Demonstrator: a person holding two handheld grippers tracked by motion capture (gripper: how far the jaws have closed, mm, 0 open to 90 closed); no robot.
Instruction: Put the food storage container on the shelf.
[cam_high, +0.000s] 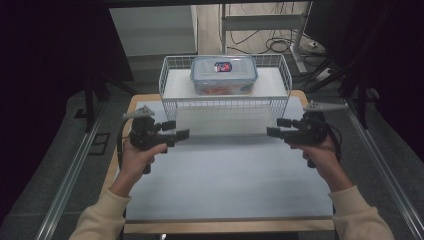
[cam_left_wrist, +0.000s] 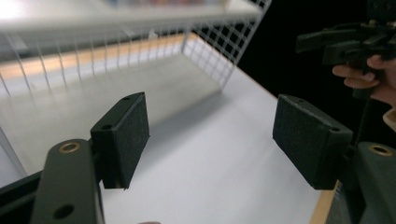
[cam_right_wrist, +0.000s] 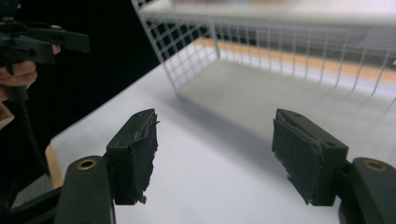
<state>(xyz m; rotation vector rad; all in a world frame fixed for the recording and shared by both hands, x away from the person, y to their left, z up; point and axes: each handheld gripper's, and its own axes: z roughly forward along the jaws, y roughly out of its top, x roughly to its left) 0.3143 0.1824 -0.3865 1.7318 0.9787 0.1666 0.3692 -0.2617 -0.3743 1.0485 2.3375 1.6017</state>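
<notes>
A clear plastic food box (cam_high: 223, 75) with a blue-rimmed lid and a red label stands on top of a white wire rack (cam_high: 225, 102) at the back of the table. My left gripper (cam_high: 176, 129) hovers over the table's left side, open, pointing right with nothing between its pads (cam_left_wrist: 125, 135). My right gripper (cam_high: 278, 127) is held at the right side, pointing left, also open and empty, pads (cam_right_wrist: 135, 154) wide apart. Both are in front of the rack and apart from it. In the left gripper view the right gripper (cam_left_wrist: 322, 42) appears at the upper right.
A white mat (cam_high: 225, 175) covers the wooden table (cam_high: 230, 226). The rack's wire front (cam_left_wrist: 93, 51) stands over an open space under its shelf. Metal rails (cam_high: 65, 185) run along both sides; cables (cam_high: 275, 42) lie on the floor behind.
</notes>
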